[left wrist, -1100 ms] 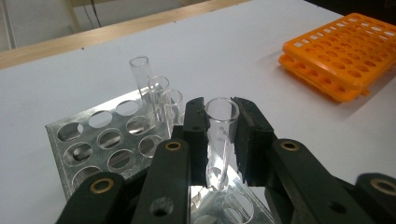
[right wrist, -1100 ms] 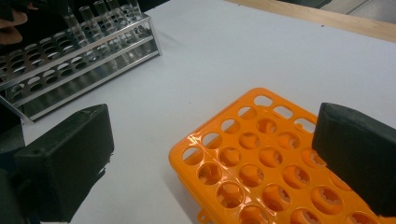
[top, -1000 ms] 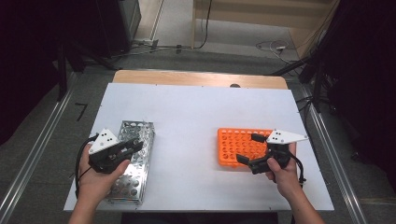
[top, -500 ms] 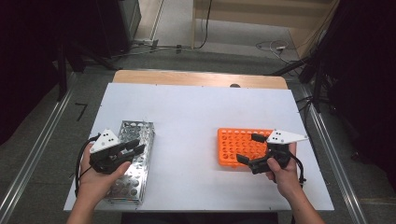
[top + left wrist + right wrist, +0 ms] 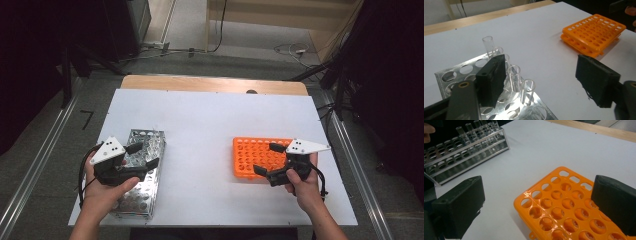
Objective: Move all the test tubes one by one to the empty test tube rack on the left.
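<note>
So the white surface (image 5: 210,125) took up most of the high view, with a wooden strip along its far edge. On the left side sat the metal rack (image 5: 140,175), a perforated steel thing, and well apart on the right sat the orange rack (image 5: 257,157), flat, with its holes all bare as far as I could see.

The left gripper (image 5: 142,156) hung over the metal rack's near-right part. Its fingers had just been opening and stood spread wide, nothing pinched between them. In the left gripper view one finger (image 5: 491,75) sat right beside a short row of clear glass tubes (image 5: 514,77) standing upright in the rack holes; it looked like it might be brushing one, but that angle was too tight to be sure.

The right gripper (image 5: 267,160) hovered over the orange rack's near-right corner, fingers spread too, with only the rack's holes showing between them.
</note>
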`<act>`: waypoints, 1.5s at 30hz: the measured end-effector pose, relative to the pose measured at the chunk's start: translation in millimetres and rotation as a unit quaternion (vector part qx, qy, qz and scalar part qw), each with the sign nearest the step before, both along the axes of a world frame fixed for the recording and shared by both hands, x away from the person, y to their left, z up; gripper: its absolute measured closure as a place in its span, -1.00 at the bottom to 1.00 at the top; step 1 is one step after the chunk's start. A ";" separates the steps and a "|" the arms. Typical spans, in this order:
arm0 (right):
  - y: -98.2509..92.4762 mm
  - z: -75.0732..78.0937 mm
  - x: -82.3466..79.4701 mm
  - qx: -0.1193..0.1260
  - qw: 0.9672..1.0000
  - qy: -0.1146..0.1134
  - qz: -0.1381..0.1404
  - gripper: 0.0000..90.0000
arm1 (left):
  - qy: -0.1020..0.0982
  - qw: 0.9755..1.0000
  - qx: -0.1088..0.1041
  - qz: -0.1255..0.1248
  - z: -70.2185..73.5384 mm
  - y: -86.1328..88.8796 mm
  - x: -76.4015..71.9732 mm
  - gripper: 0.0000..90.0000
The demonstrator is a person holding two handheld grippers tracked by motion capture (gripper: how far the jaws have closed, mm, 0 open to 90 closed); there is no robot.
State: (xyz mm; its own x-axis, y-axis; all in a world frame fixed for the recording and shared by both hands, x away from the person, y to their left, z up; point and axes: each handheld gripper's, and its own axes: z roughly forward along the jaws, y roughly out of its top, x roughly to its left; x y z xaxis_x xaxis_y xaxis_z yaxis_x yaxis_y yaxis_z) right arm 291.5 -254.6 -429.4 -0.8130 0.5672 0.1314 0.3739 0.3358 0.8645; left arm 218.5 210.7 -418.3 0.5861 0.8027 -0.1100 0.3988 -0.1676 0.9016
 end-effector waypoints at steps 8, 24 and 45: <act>-0.9 -1.0 -0.1 0.000 1.000 -0.001 -0.003 -1.00 | -0.009 1.000 -0.006 0.008 1.1 -12.9 1.2 -0.93; -10.9 -7.4 -10.4 -0.007 1.000 0.001 -0.012 -1.00 | -0.031 0.999 -0.022 0.015 -3.8 -19.6 -6.3 -1.00; -66.1 -11.9 -31.0 0.013 0.998 0.001 -0.067 -1.00 | -0.038 0.998 -0.039 0.044 -14.6 9.4 -32.3 -1.00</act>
State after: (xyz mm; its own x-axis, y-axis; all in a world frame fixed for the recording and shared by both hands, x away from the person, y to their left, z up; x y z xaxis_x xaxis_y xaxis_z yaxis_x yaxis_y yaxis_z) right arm 260.5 -320.7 -441.3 -0.7295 0.6677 0.1482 0.4152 0.2601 0.8718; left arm 186.2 220.1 -432.9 0.5236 0.8415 -0.1328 0.3387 -0.0626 0.9388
